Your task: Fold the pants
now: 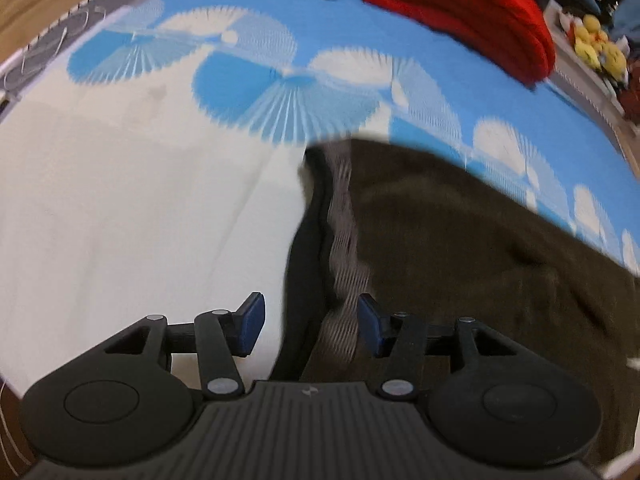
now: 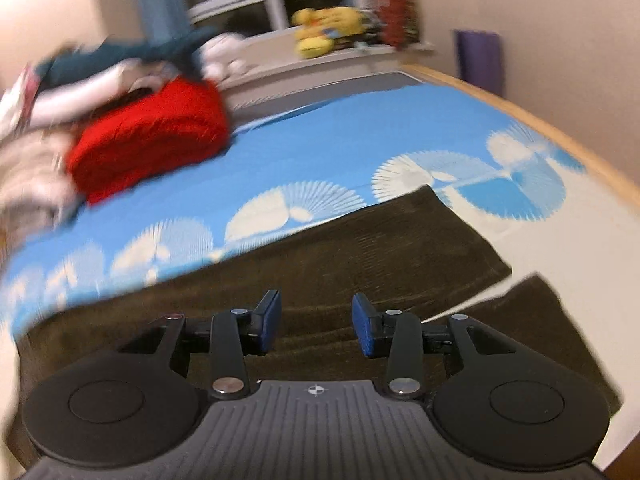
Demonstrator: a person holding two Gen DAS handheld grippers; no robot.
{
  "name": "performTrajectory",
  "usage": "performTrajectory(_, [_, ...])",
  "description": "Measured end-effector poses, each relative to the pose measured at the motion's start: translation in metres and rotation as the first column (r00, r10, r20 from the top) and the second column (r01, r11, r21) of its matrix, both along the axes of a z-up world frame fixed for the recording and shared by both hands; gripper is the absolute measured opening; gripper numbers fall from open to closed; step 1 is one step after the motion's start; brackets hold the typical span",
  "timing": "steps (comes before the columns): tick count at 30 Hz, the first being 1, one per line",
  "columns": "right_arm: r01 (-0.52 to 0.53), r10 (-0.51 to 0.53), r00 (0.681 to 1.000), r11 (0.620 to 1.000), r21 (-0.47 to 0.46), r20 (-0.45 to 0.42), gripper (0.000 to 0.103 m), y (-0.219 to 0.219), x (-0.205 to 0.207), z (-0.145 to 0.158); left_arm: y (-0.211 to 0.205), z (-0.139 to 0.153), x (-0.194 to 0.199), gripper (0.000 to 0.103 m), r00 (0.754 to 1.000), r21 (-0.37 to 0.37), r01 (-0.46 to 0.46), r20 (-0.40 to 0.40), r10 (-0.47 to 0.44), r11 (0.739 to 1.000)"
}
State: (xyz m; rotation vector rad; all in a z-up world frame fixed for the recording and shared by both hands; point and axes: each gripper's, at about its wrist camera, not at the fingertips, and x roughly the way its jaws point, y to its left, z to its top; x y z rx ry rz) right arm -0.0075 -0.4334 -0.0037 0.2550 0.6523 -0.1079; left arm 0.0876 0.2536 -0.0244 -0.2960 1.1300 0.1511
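No legible brand, label or lettering appears in either view. Left gripper [image 1: 311, 328]: jaws spread, holding nothing, with the waistband edge of the dark brown pants [image 1: 460, 240] running up between the blue pads. Right gripper [image 2: 316, 328]: jaws spread, empty, above the pant legs [image 2: 360, 248], which lie flat on the blue-and-white bedspread [image 2: 320, 140] ahead. Beyond and left of the right gripper sits a folded red garment [image 2: 148, 136]; yellow plush toys [image 2: 328, 28] occupy a ledge further ahead. Both frames are motion-blurred.
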Motion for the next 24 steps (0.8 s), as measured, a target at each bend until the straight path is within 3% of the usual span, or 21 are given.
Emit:
performTrajectory(1, [-0.032,0.032,0.999,0.999,-0.043,-0.007,0.041,0.006,0.0,-0.002,0.0,-0.009,-0.01,0.056,1.0,-0.014,-0.001,-0.018,0.001,1.0])
performTrajectory(3, [-0.09,0.088,0.996,0.989,-0.114,-0.03,0.041,0.016,0.0,-0.007,-0.004,-0.034,-0.019,0.055,0.991,-0.034,0.035,-0.13,-0.039,0.999])
performTrajectory(6, [-0.143,0.13,0.988,0.973,-0.182,-0.083,0.041,0.022,0.001,-0.015,-0.005,-0.039,-0.013,0.057,0.991,0.049,0.061,-0.124,-0.055,0.997])
performTrajectory(7, [-0.142,0.126,0.987,0.971,-0.194,-0.096,0.041,0.021,0.002,-0.017,-0.004,-0.041,-0.011,0.057,0.991,0.065,0.061,-0.121,-0.053,0.996])
performTrajectory(10, [-0.101,0.079,0.99,0.976,-0.193,-0.117,0.041,0.012,0.008,-0.022,0.001,-0.054,-0.004,0.059,0.986,0.021,0.064,-0.159,-0.059,0.998])
performTrajectory(13, [-0.034,0.015,0.993,0.986,-0.16,-0.12,0.041,-0.001,0.011,-0.023,-0.006,-0.065,0.002,0.066,0.972,0.02,0.127,-0.2,-0.121,0.992])
performTrajectory(17, [-0.008,-0.013,0.992,0.986,-0.164,-0.129,0.041,-0.007,0.013,-0.027,-0.022,-0.079,0.001,0.066,0.94,0.016,0.259,-0.235,-0.248,0.966])
performTrajectory(20, [-0.009,-0.017,0.989,0.984,-0.179,-0.144,0.041,-0.006,0.015,-0.03,-0.037,-0.086,-0.007,0.064,0.901,0.065,0.381,-0.252,-0.354,0.922])
performTrajectory(22, [-0.01,-0.019,0.989,0.982,-0.189,-0.149,0.041,-0.004,0.016,-0.031,-0.043,-0.086,-0.014,0.045,0.884,0.094,0.434,-0.234,-0.404,0.896])
performTrajectory(23, [-0.011,-0.019,0.988,0.981,-0.191,-0.151,0.041,-0.004,0.017,-0.031,-0.042,-0.085,-0.016,0.041,0.882,0.1,0.443,-0.225,-0.414,0.891])
performTrajectory(24, [-0.012,-0.018,0.988,0.981,-0.193,-0.152,0.041,-0.003,0.017,-0.031,-0.041,-0.083,-0.018,0.021,0.883,0.119,0.448,-0.219,-0.416,0.886])
